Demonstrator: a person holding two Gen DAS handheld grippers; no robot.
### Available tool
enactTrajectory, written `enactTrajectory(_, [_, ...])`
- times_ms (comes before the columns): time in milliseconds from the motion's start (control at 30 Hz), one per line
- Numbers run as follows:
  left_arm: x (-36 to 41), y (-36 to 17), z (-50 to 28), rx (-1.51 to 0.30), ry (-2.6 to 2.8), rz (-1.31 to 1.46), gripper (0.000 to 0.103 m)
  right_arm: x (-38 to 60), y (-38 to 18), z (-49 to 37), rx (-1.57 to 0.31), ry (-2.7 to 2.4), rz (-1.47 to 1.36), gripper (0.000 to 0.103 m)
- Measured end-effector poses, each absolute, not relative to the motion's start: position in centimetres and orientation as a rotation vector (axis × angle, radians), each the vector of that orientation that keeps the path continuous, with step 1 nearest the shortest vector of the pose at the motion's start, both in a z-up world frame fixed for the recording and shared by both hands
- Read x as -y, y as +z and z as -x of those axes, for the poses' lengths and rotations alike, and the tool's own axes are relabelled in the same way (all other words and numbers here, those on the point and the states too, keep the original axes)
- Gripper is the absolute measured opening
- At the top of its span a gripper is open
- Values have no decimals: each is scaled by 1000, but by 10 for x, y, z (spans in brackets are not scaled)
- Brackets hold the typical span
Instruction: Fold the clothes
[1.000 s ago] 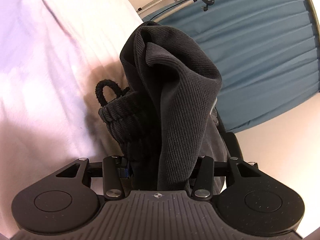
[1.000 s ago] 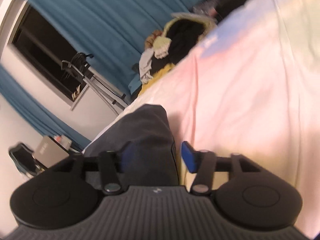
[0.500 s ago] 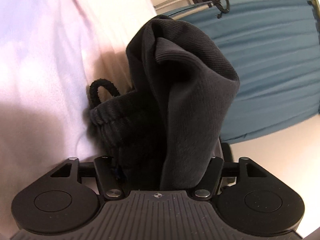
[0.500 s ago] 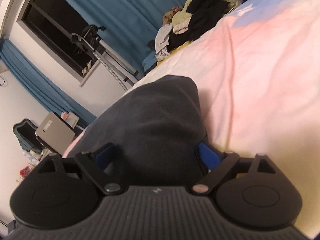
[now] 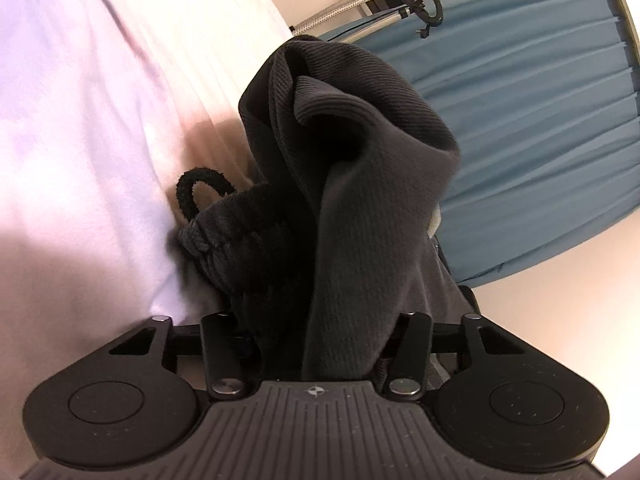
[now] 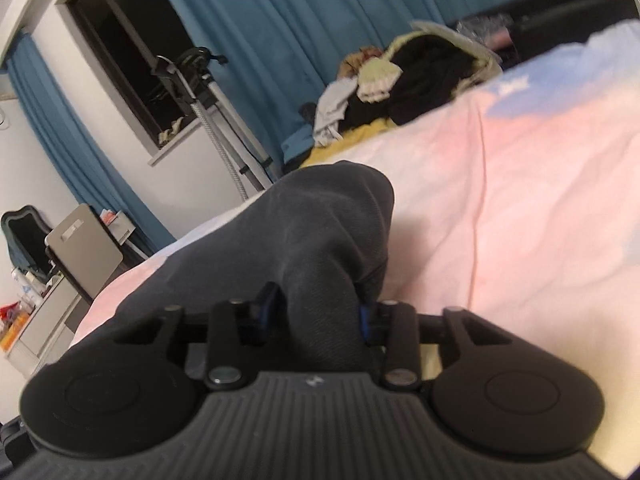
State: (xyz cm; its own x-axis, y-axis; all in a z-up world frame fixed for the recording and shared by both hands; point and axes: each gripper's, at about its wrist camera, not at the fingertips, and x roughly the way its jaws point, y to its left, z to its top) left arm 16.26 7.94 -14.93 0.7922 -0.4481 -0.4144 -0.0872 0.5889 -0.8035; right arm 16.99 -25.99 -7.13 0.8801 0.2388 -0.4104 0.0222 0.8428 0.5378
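Note:
A dark grey ribbed garment point(image 5: 360, 152) with a gathered waistband point(image 5: 224, 236) and a black drawstring loop point(image 5: 192, 188) hangs bunched over the pale pink bedsheet point(image 5: 80, 120). My left gripper point(image 5: 320, 320) has a thick fold of it packed between its fingers; its jaws are closing and the cloth hides the pads. In the right wrist view the same garment point(image 6: 320, 216) rises in a hump off the sheet point(image 6: 520, 200). My right gripper point(image 6: 320, 312) is closing too, its blue pads point(image 6: 266, 308) pinching a narrow fold.
A heap of mixed clothes point(image 6: 408, 76) lies at the far end of the bed. Blue curtains point(image 6: 300, 20) point(image 5: 540, 120) and a dark window point(image 6: 128, 68) stand behind. A metal stand point(image 6: 208, 100) and a cluttered desk point(image 6: 48, 312) are beyond the bed's left edge.
The right gripper's jaws spread wide around the garment, then closed onto a narrow fold, and its view rolled. The left jaws widened briefly and closed again on the bundle.

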Motion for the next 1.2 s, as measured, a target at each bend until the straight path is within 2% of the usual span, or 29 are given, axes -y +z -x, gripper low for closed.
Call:
enactTrajectory(100, [-76,-122,-128,-626,-233,794,47,259,-62,-148,-453,116,-571,24])
enactTrajectory(200, [-81,-104,-129,-592,-268,747,47,260,-45,-123,-424,106,-556,21])
enactTrajectory(500, [-45,-39,-57,-539,-379,675,47,298,16,-47,-296,95,-594,19])
enactTrajectory(700, [35,9,-65,-506,-507,620,47,364,61,-7,-201,49,-600,19])
enactTrajectory(833, [116,32,-82,-544,-618,596,47,429,79,20,-132,-13,-585,19])
enactTrajectory(1000, [214,11,-46,-580,-768,575,47,522,80,51,-89,-137,-582,19])
enactTrajectory(1133, [288,-23,-54,-634,-871,551,47,585,64,66,-81,-247,-573,19])
enactTrajectory(1200, [312,-47,-86,-668,-900,530,47,610,44,68,-86,-297,-562,19])
